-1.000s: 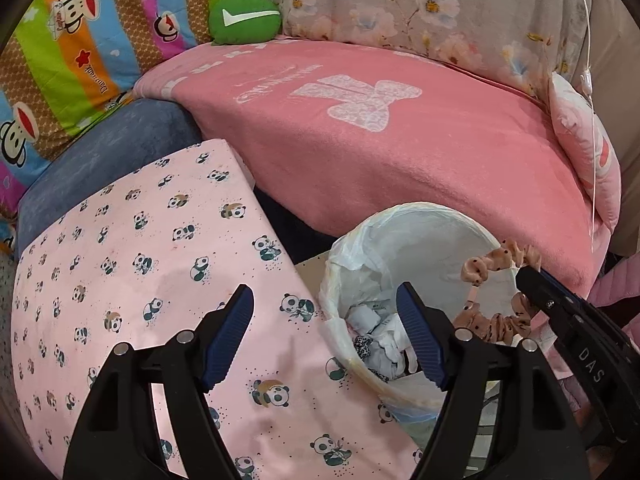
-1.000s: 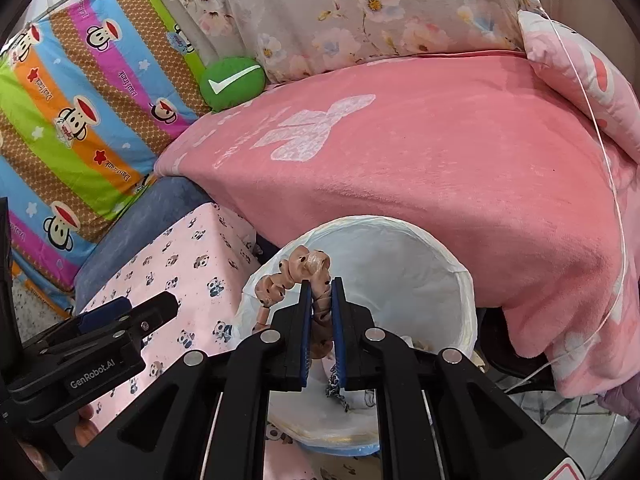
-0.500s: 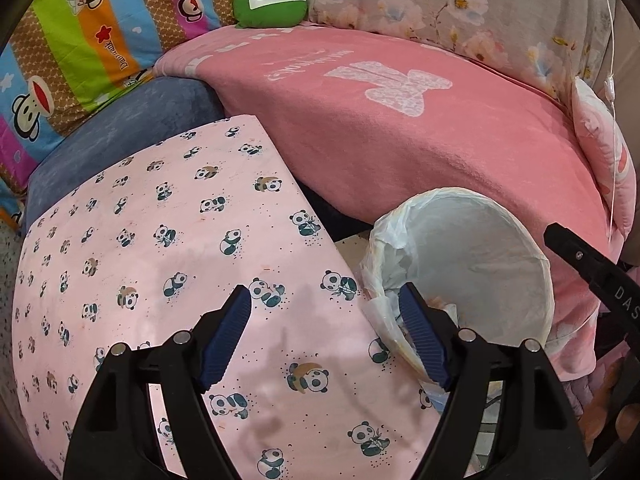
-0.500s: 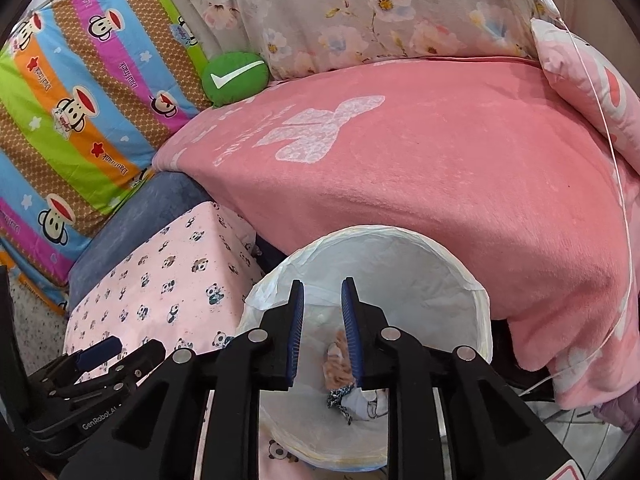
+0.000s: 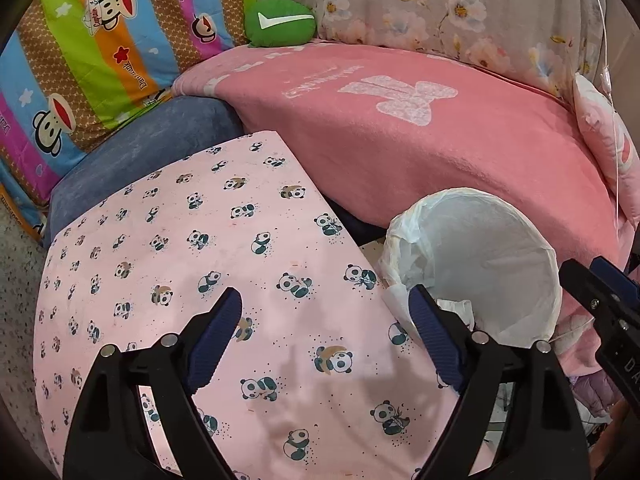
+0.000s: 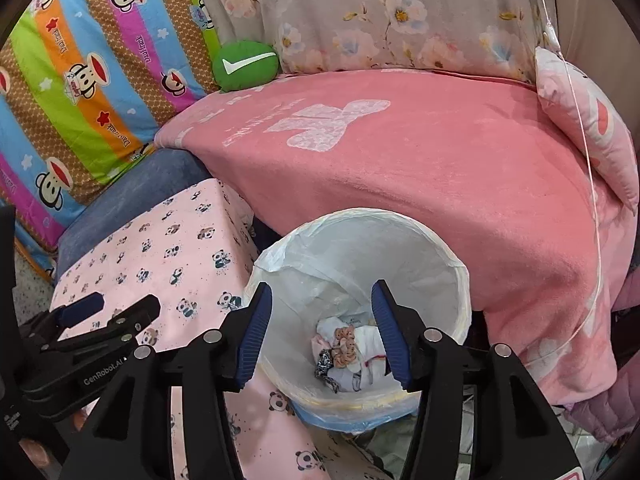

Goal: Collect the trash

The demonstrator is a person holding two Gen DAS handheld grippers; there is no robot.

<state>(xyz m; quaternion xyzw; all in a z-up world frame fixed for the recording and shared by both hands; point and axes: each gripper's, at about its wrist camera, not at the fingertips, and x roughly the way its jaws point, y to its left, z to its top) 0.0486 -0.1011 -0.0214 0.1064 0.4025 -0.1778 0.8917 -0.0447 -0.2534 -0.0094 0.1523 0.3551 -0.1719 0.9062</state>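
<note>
A white-lined trash bin (image 6: 456, 292) stands between the panda-print surface (image 6: 160, 256) and the pink blanket. Inside it lies a peach scrunchie (image 6: 343, 345) on crumpled white paper and a dark patterned scrap. My right gripper (image 6: 322, 330) hovers over the bin mouth, its jaws opening with nothing between them. In the left wrist view the bin (image 5: 524, 240) sits to the right, and my left gripper (image 5: 325, 322) hangs above the panda-print surface (image 5: 192, 248), jaws opening wide and empty. The right gripper's tip (image 5: 600, 292) shows at the right edge.
A pink blanket (image 6: 420, 168) covers the bed behind the bin. A green round cushion (image 6: 245, 65), a striped monkey-print quilt (image 6: 80, 80) and a floral cover (image 6: 380, 20) lie at the back. A blue cushion (image 5: 152, 148) sits left of the panda cloth.
The right gripper opened and let go of the scrunchie, which dropped into the bin. The left gripper shifted left over the panda cloth and opened wider.
</note>
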